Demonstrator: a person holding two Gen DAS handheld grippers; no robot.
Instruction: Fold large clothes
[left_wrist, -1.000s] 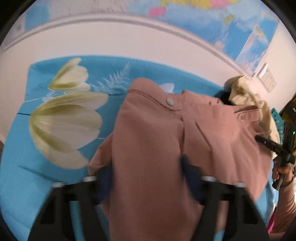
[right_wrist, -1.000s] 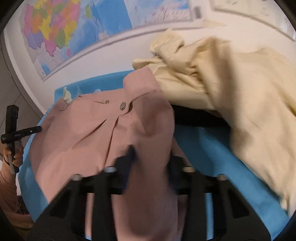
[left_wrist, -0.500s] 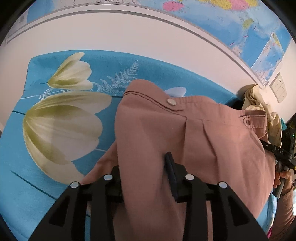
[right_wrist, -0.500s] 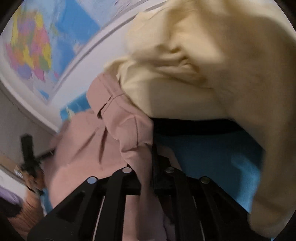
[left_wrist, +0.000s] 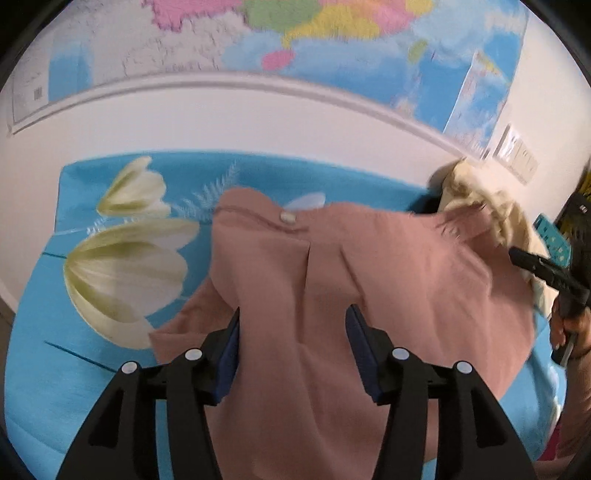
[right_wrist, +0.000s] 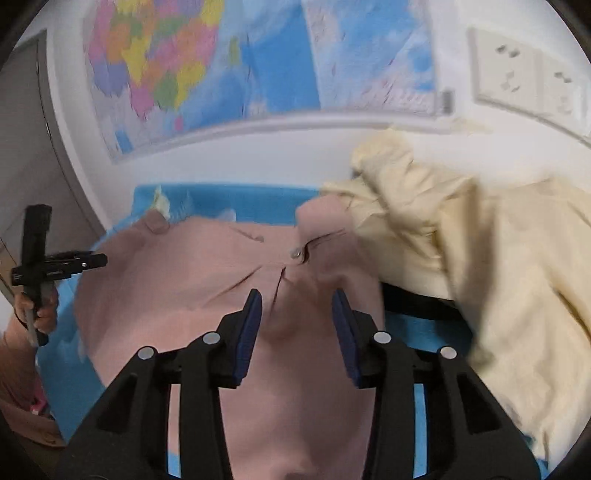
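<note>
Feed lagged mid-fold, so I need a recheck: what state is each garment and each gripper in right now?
Pink garment: lying on the blue cloth, waist button fastened.
Cream garment: crumpled heap, overlapping the pink one's corner.
Left gripper: open, jaws just widened, fabric between unpinched.
Right gripper: open, jaws just widened, over fabric.

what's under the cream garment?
Its left edge lies over the pink trousers' waistband corner. Beneath the cream garment a dark strip shows, then the blue cloth. What else it covers is hidden.
</note>
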